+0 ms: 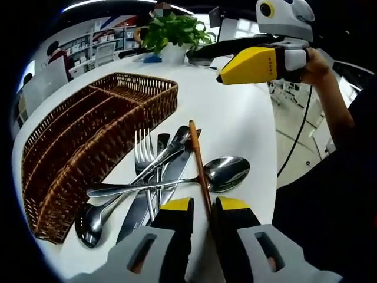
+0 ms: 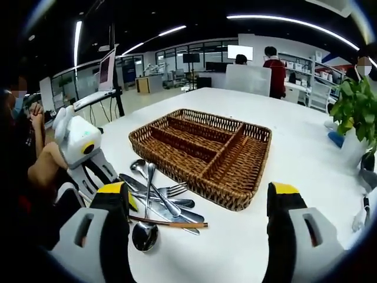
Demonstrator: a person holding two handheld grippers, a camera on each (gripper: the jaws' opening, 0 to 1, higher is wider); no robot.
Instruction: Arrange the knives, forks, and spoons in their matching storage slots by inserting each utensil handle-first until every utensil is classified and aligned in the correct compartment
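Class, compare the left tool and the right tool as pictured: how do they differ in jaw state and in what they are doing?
The left tool has its jaws nearly together around a thin wooden chopstick over the cutlery pile; the right tool has its jaws spread wide with nothing between them. The left tool sits low at the pile; the right tool faces the wicker tray. Both have yellow-tipped black jaws.

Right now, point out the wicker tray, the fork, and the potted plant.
wicker tray [image 2: 177,121], right gripper view, far rim.
fork [image 1: 143,147], left gripper view, tines.
potted plant [image 1: 172,30], left gripper view, leaves.
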